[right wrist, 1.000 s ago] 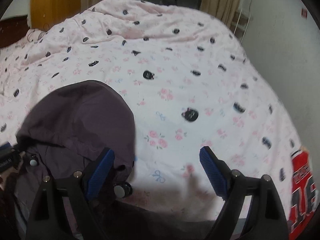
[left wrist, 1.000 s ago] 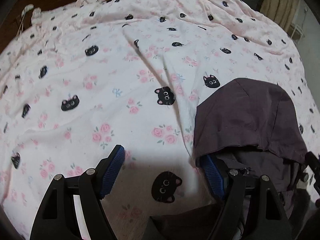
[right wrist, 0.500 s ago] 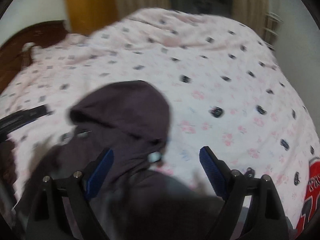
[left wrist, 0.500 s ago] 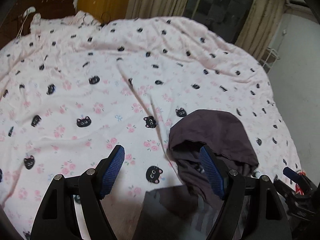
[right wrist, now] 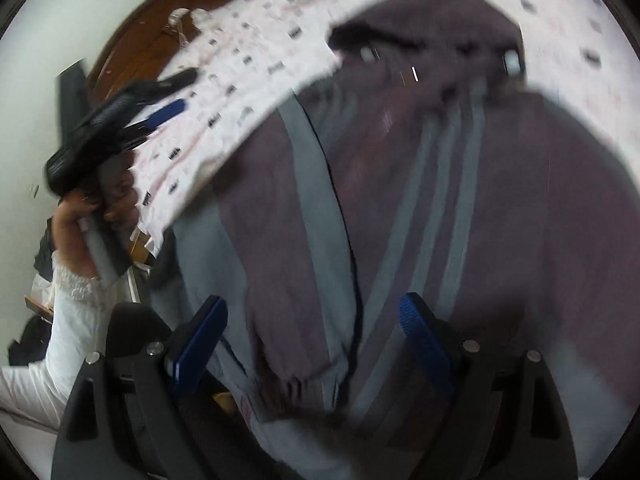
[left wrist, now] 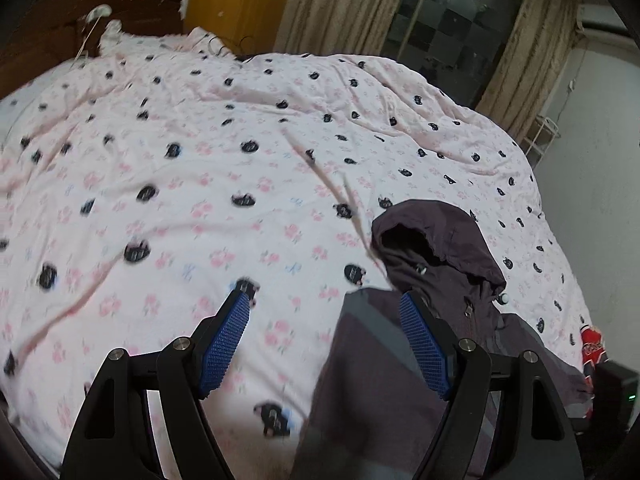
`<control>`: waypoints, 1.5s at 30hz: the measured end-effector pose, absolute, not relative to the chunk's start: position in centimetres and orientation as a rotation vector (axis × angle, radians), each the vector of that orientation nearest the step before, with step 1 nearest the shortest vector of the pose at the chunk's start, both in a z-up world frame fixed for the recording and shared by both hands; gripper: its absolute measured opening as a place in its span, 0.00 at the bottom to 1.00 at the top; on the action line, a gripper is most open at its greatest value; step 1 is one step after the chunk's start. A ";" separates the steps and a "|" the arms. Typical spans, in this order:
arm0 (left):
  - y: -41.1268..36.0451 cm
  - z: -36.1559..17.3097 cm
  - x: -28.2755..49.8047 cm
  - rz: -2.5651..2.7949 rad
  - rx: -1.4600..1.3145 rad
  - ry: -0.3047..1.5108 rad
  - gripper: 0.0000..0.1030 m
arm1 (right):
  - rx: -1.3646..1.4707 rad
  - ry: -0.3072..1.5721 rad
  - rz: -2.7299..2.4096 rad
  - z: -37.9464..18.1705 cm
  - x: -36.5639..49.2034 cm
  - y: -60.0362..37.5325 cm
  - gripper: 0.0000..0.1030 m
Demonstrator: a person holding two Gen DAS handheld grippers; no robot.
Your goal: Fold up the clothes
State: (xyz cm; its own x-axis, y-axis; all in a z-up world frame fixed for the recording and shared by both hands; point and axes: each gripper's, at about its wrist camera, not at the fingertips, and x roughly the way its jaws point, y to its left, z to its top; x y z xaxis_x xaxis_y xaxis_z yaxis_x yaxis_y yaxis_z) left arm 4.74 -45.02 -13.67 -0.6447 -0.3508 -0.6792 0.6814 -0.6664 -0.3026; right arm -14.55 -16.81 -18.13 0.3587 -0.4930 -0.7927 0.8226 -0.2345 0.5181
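Motion blur smears the jacket (right wrist: 440, 200); its hem is cut off below.

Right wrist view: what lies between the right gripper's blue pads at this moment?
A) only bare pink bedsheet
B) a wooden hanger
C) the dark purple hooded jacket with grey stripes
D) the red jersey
C: in the right wrist view the dark purple jacket, with its grey stripes and a cuffed sleeve, fills the space ahead of the right gripper, whose jaws stand wide apart and grip nothing.
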 end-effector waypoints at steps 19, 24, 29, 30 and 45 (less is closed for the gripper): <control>-49.4 -13.6 12.5 -2.125 0.650 0.838 0.72 | 1.066 0.385 -1.218 -7.1 -7.8 -20.8 0.20; -51.6 -13.7 15.3 -1.996 0.624 0.832 0.72 | 1.025 0.342 -1.110 -2.7 -4.8 -26.4 0.20; -54.2 -14.2 19.6 -1.752 0.564 0.828 0.72 | 1.031 0.318 -1.024 -0.1 -1.5 -34.0 0.20; -54.6 -14.2 20.4 -1.709 0.552 0.828 0.72 | 1.042 0.318 -1.008 -0.1 -0.9 -35.7 0.20; -56.9 -16.3 25.5 -1.461 0.541 0.860 0.72 | 1.286 0.476 -1.129 -14.3 4.7 -54.3 0.28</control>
State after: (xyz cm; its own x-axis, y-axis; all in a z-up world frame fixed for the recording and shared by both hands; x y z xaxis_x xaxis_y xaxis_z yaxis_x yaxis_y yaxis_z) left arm 25.46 -56.87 -16.27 -0.0956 -0.6257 -0.7742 0.9804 0.0752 -0.1818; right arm 4.74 -54.29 -14.27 0.4270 -0.3889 -0.8164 0.8559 -0.1175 0.5036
